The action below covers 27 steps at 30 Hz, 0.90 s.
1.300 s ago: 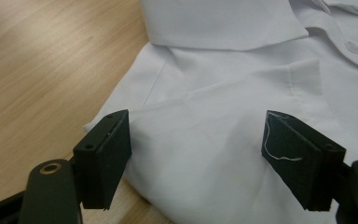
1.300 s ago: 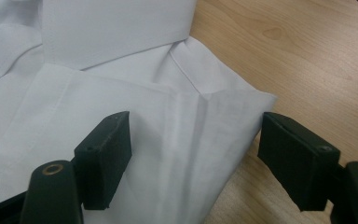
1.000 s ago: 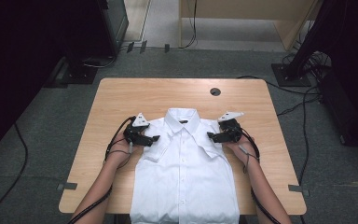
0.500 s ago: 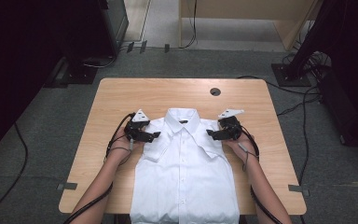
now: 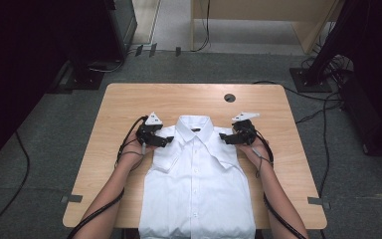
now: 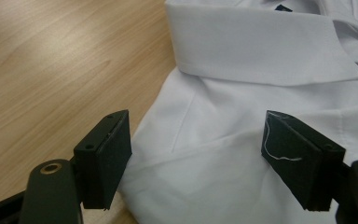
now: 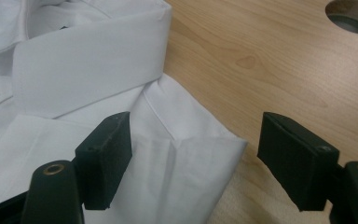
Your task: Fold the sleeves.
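Progress of folding a white shirt [image 5: 196,189] on a wooden table [image 5: 129,99], high view and both gripper views. The shirt lies face up and buttoned along the middle of the table, collar [image 5: 195,125] toward the far edge, hem hanging just over the near edge. Both side edges run straight and narrow from shoulder to hem, and a folded flap lies across the chest on each side, so the sleeves and sides appear already turned in; this is a judgement from the outline, since the underside is hidden.

The left claw [image 5: 168,141] rests at the shirt's left shoulder, the right claw [image 5: 224,139] at its right shoulder, each held by a hand [image 5: 138,148] coming in from the near side. In the left gripper view the left claw [image 6: 198,154] is released: its black jaws stand wide apart over the shoulder cloth just below the collar [image 6: 261,46], pressing on nothing. In the right gripper view the right claw [image 7: 196,158] is likewise released, its jaws straddling the folded shoulder corner [image 7: 205,154] where cloth meets bare wood, with the cable hole [image 7: 354,14] of the table beyond.

Done, as far as can be judged: laying out, buttoning, narrowing the sides. Left: gripping both shoulders and folding the shirt lengthwise, collar end to hem, into a compact packet. Neither shoulder is yet gripped.
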Each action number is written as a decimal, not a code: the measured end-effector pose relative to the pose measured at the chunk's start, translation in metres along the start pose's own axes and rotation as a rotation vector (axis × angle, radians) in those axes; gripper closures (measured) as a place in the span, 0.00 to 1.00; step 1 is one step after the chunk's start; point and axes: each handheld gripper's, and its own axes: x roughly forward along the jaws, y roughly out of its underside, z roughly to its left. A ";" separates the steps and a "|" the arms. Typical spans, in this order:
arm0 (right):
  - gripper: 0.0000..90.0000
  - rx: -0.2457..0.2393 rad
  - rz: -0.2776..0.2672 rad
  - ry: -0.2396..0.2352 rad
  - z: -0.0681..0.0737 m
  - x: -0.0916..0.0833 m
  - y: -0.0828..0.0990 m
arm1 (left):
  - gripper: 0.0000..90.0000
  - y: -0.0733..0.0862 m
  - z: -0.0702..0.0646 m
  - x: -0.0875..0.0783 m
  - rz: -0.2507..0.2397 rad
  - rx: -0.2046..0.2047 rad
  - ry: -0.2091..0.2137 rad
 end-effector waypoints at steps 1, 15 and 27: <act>0.29 -0.009 -0.003 0.000 0.000 0.001 -0.002 | 0.27 -0.001 0.002 0.000 -0.011 -0.006 0.003; 0.38 -0.031 -0.009 -0.016 0.004 0.018 -0.016 | 0.34 -0.006 0.014 0.008 0.001 -0.011 0.015; 0.52 -0.084 0.032 -0.042 0.012 0.030 -0.028 | 0.40 -0.015 0.012 0.021 0.033 -0.008 0.023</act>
